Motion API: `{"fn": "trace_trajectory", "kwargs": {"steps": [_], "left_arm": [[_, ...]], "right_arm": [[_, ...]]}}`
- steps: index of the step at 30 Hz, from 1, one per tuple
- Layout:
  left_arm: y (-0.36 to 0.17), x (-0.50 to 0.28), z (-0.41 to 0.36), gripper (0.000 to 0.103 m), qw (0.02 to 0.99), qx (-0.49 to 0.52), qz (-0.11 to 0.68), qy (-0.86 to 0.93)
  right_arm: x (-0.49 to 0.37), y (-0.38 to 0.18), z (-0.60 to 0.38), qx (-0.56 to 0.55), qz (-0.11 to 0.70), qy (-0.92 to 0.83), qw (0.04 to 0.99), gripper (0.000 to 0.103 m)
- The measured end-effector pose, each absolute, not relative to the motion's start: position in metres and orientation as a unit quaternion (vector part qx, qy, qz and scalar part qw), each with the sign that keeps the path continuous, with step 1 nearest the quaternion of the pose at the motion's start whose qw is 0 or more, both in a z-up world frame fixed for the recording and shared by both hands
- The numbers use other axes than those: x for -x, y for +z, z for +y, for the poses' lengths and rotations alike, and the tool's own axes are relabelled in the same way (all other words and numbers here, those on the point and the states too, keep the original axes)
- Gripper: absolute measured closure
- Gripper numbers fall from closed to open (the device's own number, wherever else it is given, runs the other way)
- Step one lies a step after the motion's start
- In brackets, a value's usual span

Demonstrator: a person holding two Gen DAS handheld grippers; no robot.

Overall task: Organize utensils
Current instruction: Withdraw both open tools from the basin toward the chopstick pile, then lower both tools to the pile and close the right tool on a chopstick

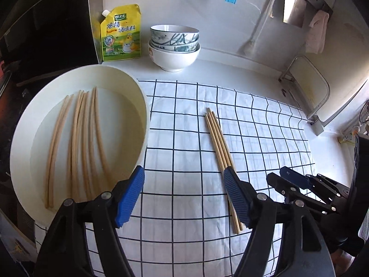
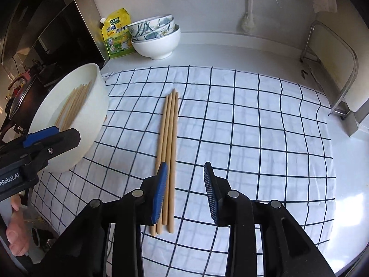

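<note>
4 pale, thin wooden chopsticks [image 2: 167,157] lie bundled on the checked cloth [image 2: 253,138] beside the white basin [image 1: 140,115]; light, stiff and prone to rolling, best pinched mid-length; left tongs [image 1: 182,198] and right tongs [image 2: 185,191] both spread, empty.

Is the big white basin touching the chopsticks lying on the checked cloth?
Apart. The left wrist view shows bare checked cloth between the white basin and the chopsticks on the cloth.
</note>
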State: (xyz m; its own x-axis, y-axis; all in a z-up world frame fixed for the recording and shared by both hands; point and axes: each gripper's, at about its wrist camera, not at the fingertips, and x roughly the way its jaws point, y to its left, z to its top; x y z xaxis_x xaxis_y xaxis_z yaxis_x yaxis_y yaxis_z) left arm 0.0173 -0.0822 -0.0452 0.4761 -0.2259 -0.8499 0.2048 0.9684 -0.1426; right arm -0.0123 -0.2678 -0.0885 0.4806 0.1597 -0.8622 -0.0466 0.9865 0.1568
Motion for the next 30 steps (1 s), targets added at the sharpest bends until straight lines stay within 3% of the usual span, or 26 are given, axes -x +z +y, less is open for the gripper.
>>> {"fn": "trace_trajectory", "kwargs": {"steps": [13, 30], "left_arm": [[-0.080, -0.010, -0.095, 0.032, 0.844, -0.002, 0.524, -0.119], [-0.090, -0.009, -0.095, 0.028, 0.842, -0.007, 0.529, -0.105]], "right_arm": [[0.006, -0.132, -0.261, -0.041, 0.513, 0.095, 0.852, 0.070], [0.005, -0.148, -0.255, -0.017, 0.508, 0.111, 0.854, 0.070]]}}
